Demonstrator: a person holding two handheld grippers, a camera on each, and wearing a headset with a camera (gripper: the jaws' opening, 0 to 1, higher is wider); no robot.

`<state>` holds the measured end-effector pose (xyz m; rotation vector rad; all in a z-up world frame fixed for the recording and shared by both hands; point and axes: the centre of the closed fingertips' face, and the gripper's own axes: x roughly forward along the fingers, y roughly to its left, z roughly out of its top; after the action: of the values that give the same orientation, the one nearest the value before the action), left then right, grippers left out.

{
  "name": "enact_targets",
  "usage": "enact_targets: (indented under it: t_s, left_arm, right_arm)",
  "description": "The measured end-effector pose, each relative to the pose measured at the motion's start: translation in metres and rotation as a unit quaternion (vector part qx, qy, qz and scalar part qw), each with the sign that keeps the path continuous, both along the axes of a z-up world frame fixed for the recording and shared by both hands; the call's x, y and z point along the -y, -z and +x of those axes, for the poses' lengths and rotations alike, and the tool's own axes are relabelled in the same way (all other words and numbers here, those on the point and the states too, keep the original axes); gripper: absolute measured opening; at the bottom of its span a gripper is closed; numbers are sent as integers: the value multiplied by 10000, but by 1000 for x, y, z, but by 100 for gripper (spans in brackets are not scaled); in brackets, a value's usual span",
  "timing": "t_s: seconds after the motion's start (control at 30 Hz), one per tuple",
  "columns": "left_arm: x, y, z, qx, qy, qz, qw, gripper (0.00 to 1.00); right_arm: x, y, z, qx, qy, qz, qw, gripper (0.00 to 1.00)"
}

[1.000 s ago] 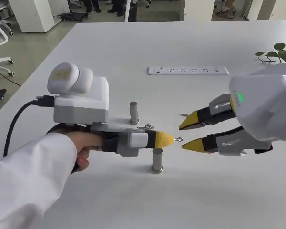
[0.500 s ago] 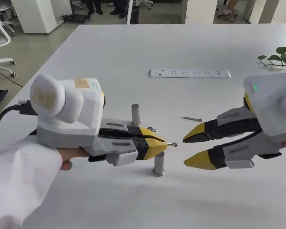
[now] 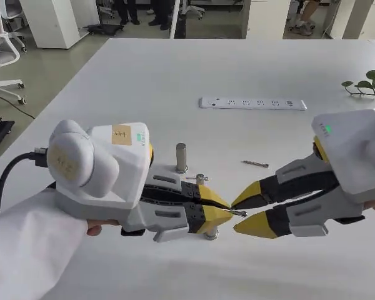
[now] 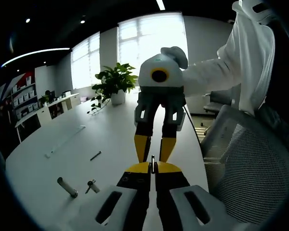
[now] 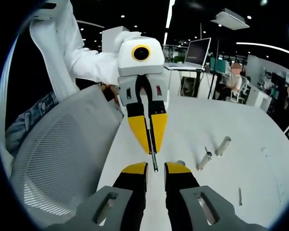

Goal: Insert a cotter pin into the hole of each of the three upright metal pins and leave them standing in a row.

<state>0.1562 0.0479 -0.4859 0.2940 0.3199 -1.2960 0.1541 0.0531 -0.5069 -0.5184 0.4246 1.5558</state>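
My left gripper (image 3: 228, 212) is shut on a thin cotter pin (image 3: 239, 214) that juts out of its yellow tips. My right gripper (image 3: 238, 217) faces it, open, and the cotter pin's free end lies between its jaws without touching either one. The right gripper view has the cotter pin (image 5: 153, 161) reaching down to the gap of the right gripper (image 5: 155, 169). One bare metal pin (image 3: 181, 157) stands upright behind. A second metal pin (image 3: 200, 179) carries a cotter pin. The third metal pin (image 3: 210, 234) is mostly hidden under the left gripper.
A loose cotter pin (image 3: 255, 164) lies on the white table (image 3: 144, 81) to the right of the metal pins. A white power strip (image 3: 253, 103) lies further back, and a potted plant (image 3: 365, 84) sits at the right edge. Chairs and people are beyond the table.
The two grippers have closed in on each other. The cotter pin's free end, half a second ago well left of the right gripper, now lies between its open jaws.
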Motion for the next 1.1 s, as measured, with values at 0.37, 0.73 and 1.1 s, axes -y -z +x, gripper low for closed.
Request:
enact_targets:
  t_s: [0.37, 0.73, 1.1]
  left_arm:
    - [-1, 8, -3, 1, 112, 146, 9998, 0]
    - [2, 15, -5, -125, 67, 191, 9997, 1]
    - [-9, 23, 29, 75, -852, 130, 9962, 25]
  right_arm:
    - [4, 5, -1, -63, -78, -75, 9999, 0]
    - [8, 10, -1, -118, -45, -153, 9998, 0]
    - [23, 20, 30, 10, 491, -249, 9985, 0]
